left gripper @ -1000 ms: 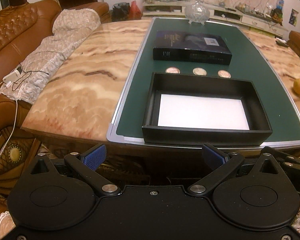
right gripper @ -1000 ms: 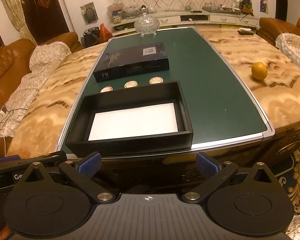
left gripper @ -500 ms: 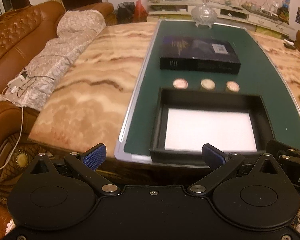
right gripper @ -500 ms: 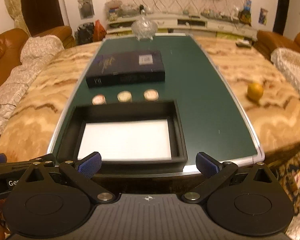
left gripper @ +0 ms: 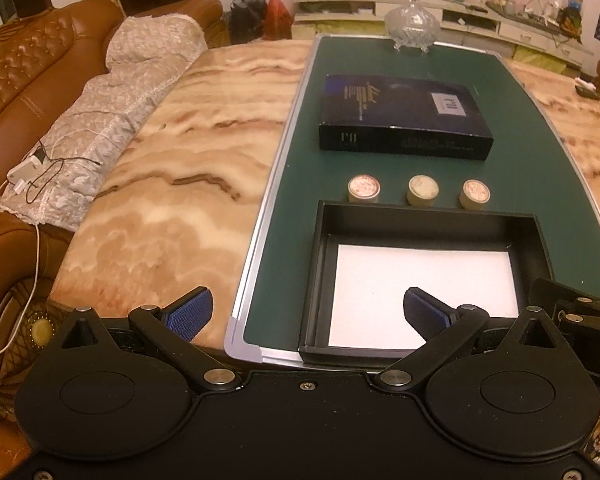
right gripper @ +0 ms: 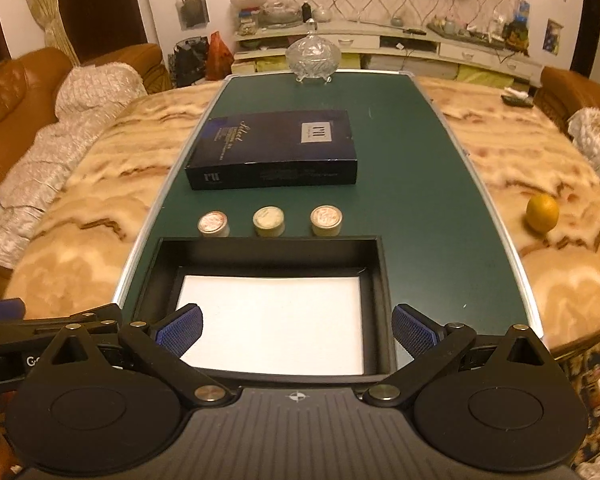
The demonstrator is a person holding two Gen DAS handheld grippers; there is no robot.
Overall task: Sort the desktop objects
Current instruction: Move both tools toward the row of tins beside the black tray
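A black open box [left gripper: 422, 218] [right gripper: 268, 246] with a white floor sits at the near end of the green mat [left gripper: 300, 160] [right gripper: 412, 200]. Just beyond its far wall stand three small round tins [left gripper: 422, 189] [right gripper: 268, 221] in a row. Farther back lies a dark blue closed box [left gripper: 404, 114] [right gripper: 276, 148]. My left gripper [left gripper: 308, 314] hangs open over the mat's near left corner and the box's left part. My right gripper [right gripper: 296, 330] is open above the box's near edge. Neither holds anything.
A glass lidded jar [right gripper: 313, 56] stands at the mat's far end. An orange [right gripper: 542, 213] rests on the marble table [left gripper: 172, 184] to the right. Brown sofas with lace covers [left gripper: 112, 92] flank the table. A charger with cables [left gripper: 26, 170] lies on the left cover.
Both grippers have risen and moved forward over the table's near edge, so the black box now lies partly between their fingers. Nothing on the table has moved.
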